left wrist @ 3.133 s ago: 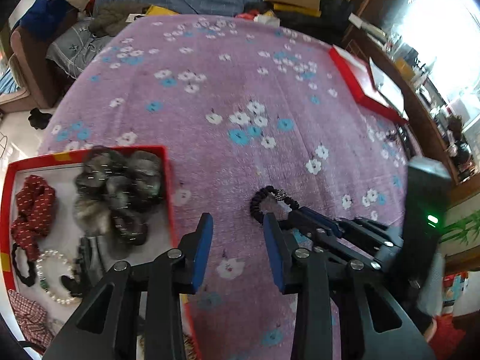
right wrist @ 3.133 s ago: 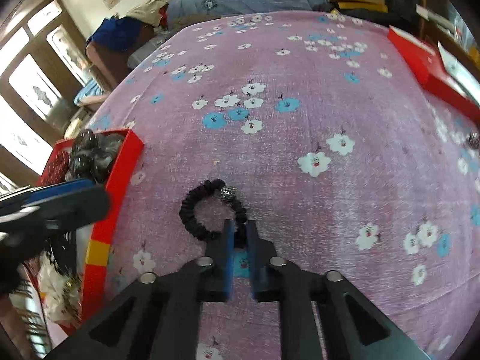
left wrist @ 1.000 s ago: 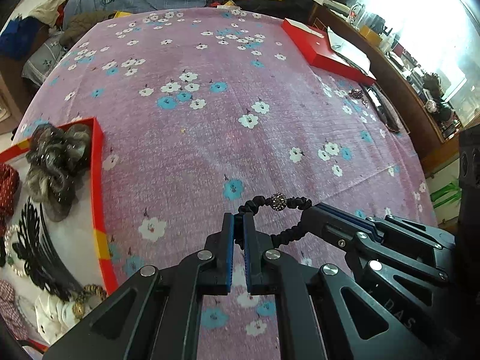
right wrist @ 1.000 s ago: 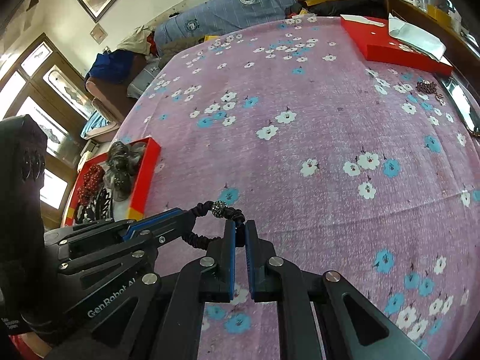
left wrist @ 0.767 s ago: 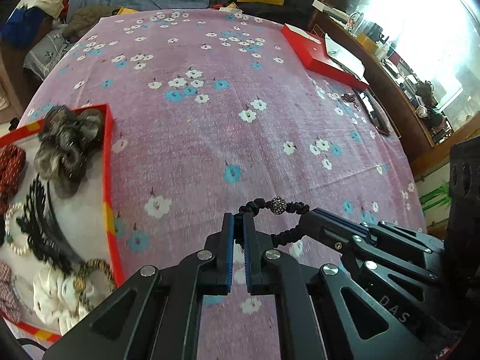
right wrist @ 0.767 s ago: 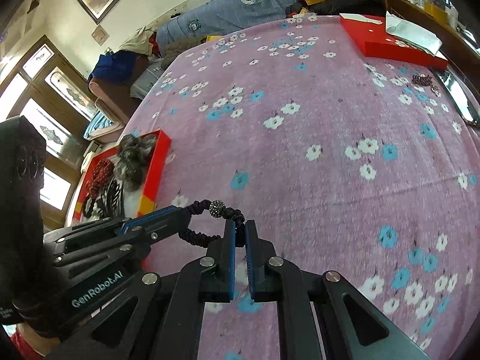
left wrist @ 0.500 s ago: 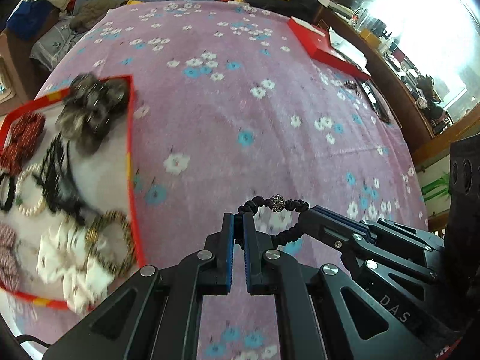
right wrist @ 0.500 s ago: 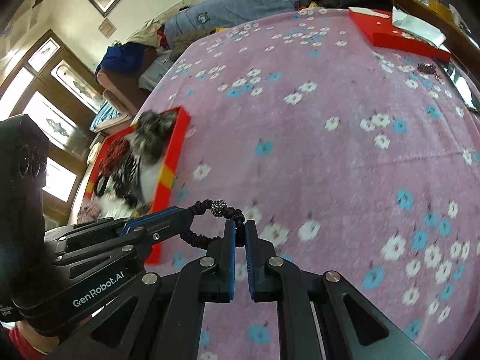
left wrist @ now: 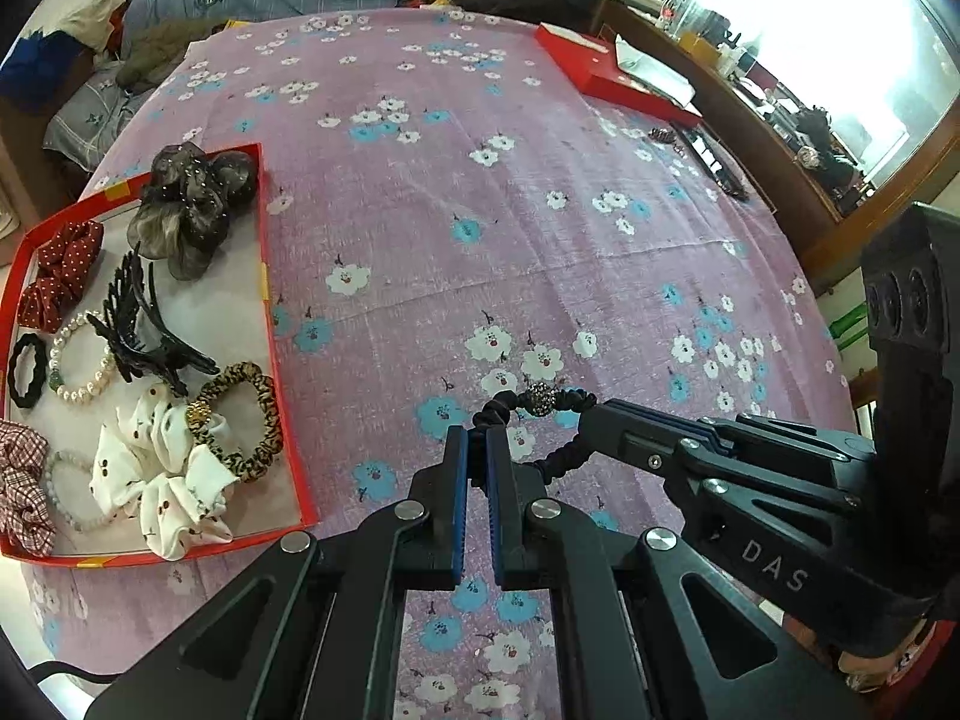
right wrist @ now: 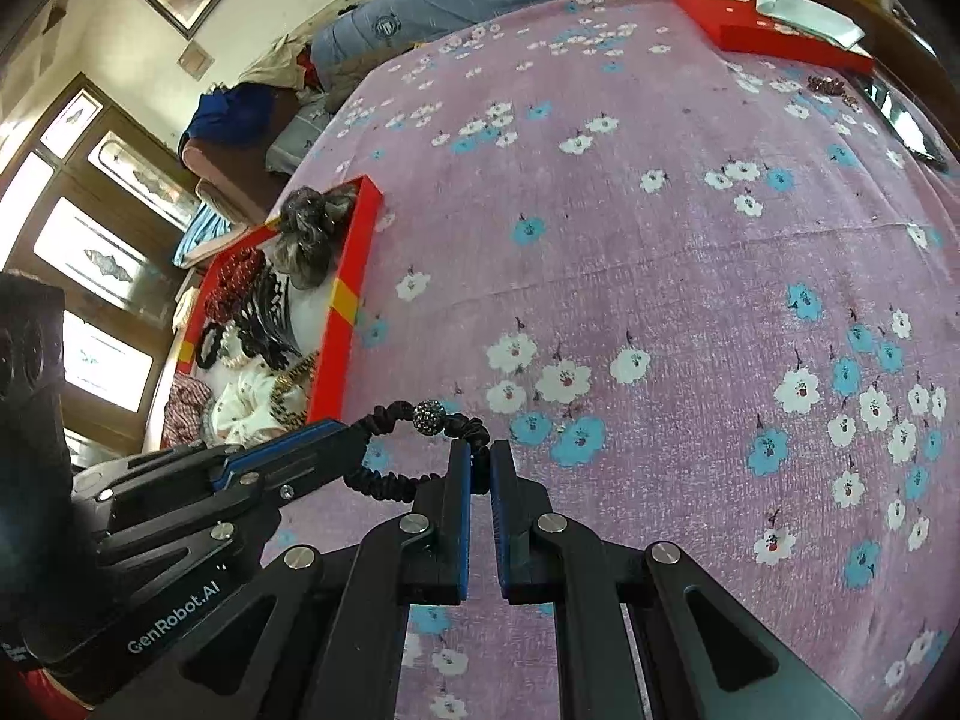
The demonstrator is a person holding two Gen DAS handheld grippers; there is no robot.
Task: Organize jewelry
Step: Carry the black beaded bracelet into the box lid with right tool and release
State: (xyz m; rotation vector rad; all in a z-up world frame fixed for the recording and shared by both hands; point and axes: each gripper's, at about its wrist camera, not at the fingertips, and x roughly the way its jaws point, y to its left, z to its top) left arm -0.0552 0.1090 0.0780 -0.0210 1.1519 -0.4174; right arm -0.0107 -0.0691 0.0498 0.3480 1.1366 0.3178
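Note:
A black hair tie with a sparkly bead (left wrist: 543, 399) hangs in the air between both grippers, above the purple flowered cloth. My left gripper (left wrist: 477, 450) is shut on its left side. My right gripper (right wrist: 480, 468) is shut on its right side; it also shows in the left wrist view (left wrist: 594, 414). The tie also shows in the right wrist view (right wrist: 429, 414). The red tray (left wrist: 264, 276) lies to the left and holds scrunchies, a black claw clip (left wrist: 144, 330), a pearl bracelet (left wrist: 78, 360) and other hair ties.
A red box lid (left wrist: 606, 69) with papers lies at the far right of the cloth. A dark jewelry piece (left wrist: 663, 135) and a long dark strip (left wrist: 714, 159) lie near the right edge. Bedding and boxes are piled behind.
Both grippers have carried the hair tie together, held higher and back; the red tray now shows in full on the left. Both stay shut on the tie.

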